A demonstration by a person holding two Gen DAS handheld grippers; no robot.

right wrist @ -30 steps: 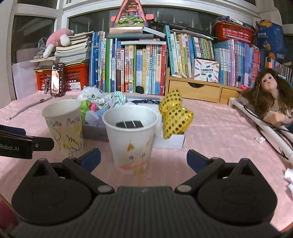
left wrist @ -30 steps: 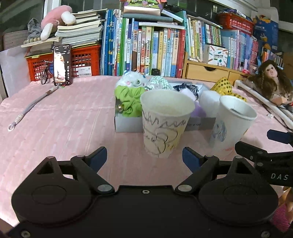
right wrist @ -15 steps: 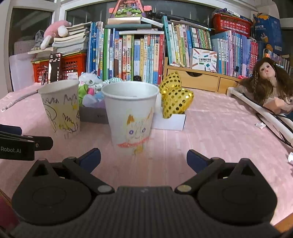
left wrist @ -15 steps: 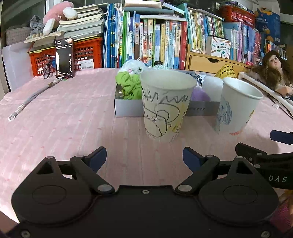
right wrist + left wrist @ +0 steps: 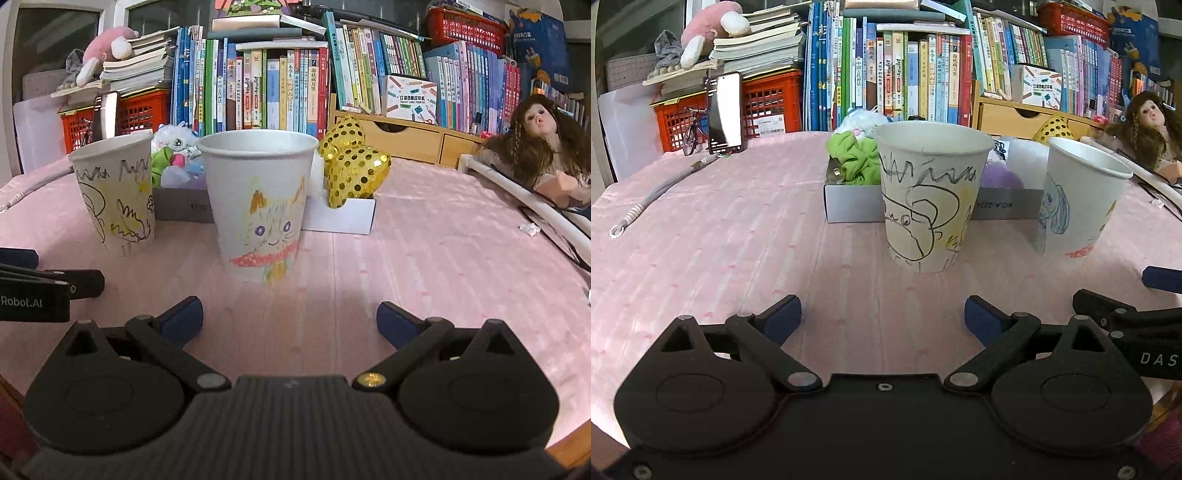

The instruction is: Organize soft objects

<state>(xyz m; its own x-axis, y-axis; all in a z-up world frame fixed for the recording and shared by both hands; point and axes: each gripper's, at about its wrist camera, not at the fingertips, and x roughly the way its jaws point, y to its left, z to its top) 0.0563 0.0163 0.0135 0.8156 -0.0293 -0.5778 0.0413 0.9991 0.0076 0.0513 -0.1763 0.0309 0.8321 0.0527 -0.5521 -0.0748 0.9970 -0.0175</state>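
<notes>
A paper cup with black and yellow scribbles [image 5: 931,199] stands on the pink cloth just ahead of my left gripper [image 5: 882,314]. That gripper's jaws are opening and nothing is between them. In front of my right gripper [image 5: 290,319], which is open and empty, stands a cup with a cat drawing [image 5: 258,206]. Behind the cups a grey box [image 5: 849,203] holds a green scrunchie [image 5: 857,158], a purple soft thing [image 5: 1001,179] and a white plush [image 5: 173,136]. Gold sequin hearts [image 5: 354,173] sit in a white box [image 5: 343,218].
Books [image 5: 905,74] and a red crate [image 5: 768,103] line the back. A phone [image 5: 724,112] leans against the crate, and a grey cord [image 5: 657,192] lies on the left. A doll [image 5: 543,147] and a white bar [image 5: 524,199] rest at the right.
Both grippers have sunk toward the table, so the cups now show side-on and their insides are hidden. The left jaws stand slightly wider.
</notes>
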